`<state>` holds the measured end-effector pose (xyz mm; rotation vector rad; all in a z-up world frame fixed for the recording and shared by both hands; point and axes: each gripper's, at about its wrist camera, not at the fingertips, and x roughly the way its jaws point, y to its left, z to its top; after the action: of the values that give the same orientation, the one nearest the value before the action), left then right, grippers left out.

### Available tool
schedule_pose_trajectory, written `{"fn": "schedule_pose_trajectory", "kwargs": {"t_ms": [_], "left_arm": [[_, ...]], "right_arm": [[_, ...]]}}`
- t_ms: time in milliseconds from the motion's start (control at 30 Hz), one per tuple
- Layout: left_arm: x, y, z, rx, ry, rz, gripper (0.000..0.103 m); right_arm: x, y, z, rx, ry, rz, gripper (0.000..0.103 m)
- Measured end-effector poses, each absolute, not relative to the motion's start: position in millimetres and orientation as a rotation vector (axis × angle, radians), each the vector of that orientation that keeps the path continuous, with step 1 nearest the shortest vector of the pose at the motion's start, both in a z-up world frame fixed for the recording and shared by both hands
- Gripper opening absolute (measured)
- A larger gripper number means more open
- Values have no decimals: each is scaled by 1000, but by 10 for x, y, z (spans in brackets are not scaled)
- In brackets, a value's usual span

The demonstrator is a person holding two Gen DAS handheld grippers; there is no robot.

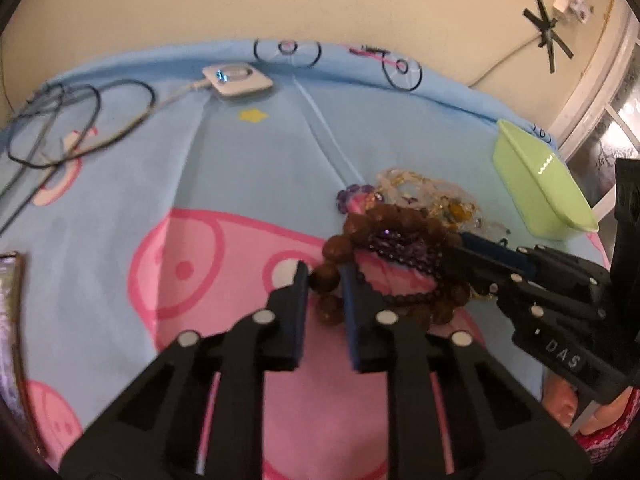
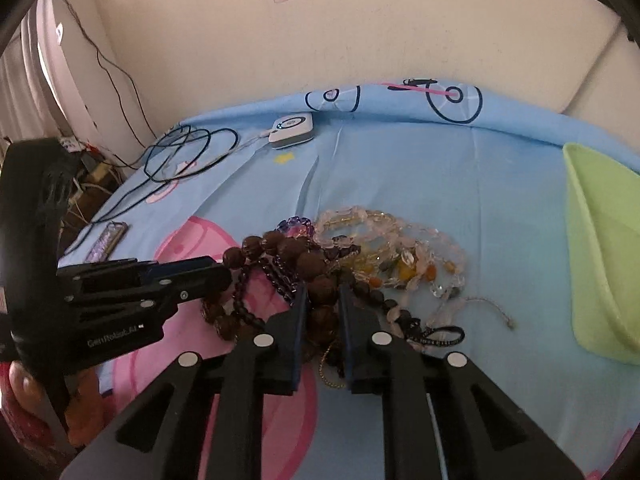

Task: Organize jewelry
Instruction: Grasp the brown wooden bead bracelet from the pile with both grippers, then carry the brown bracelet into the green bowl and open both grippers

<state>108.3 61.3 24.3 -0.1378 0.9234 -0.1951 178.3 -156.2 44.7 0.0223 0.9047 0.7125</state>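
Observation:
A tangled jewelry pile lies on the blue cartoon-print cloth (image 1: pixel 248 184): a big brown bead bracelet (image 1: pixel 360 224) (image 2: pixel 304 260), dark purple bead strands (image 1: pixel 400 244) (image 2: pixel 276 280) and pale clear and amber strands (image 1: pixel 412 188) (image 2: pixel 384 232). My left gripper (image 1: pixel 325 271) stands at the pile's near-left edge, nearly shut, with a brown bead pressed between its pads. My right gripper (image 2: pixel 323 293) also has a brown bead filling its narrow gap. Each shows in the other's view: the right gripper (image 1: pixel 460 242) enters the pile from the right, the left gripper (image 2: pixel 228 274) from the left.
A light green tray (image 1: pixel 536 184) (image 2: pixel 600 248) sits right of the pile. A white device (image 1: pixel 238 80) (image 2: pixel 292 130) and looped dark cables (image 1: pixel 80 120) (image 2: pixel 188 152) lie at the far left by the wall. A foil packet (image 2: pixel 108 242) lies left. A person's hand (image 2: pixel 20 384) holds the left gripper.

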Motion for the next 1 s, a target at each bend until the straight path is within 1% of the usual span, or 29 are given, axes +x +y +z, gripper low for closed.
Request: {"fn": "schedule_pose_trajectory", "kwargs": {"t_ms": [133,200,333,433,567,633,700,867,967,1000], "left_arm": [[709,569,486,-179,840,-258,15],[521,458,585,-177,807,-306,15],[450,135,607,-137,826,-398,15],[552,-208,643,-90,844,-460,15],[921,-756,864,-58,821,-566,15],[1215,-1103,987,-31,793,-599,15],[1467,-1350,1018,-9,790,-599,15],[2088,-1805,770,-1,869,-565,15],[2293,-1935,576,8,910,-491,15],[2325,-1938,534,7,922,-480,15]], "right_arm": [[1378,-1817,678,36,796,700,0],[1241,-1974,708,62,780,682,0],[1078,-2342,634,134,806,637,0],[1109,-2677,720,154,770,569,0],[1383,-3186,961,233,700,488,0],[1660,-3428,1083,247,658,429,0],[1916,-3620,1076,269,661,384,0],[2448,-3721,780,245,736,299,0],[2538,-3781,587,249,780,291,0],[2514,-3760,576,239,767,288,0]]}}
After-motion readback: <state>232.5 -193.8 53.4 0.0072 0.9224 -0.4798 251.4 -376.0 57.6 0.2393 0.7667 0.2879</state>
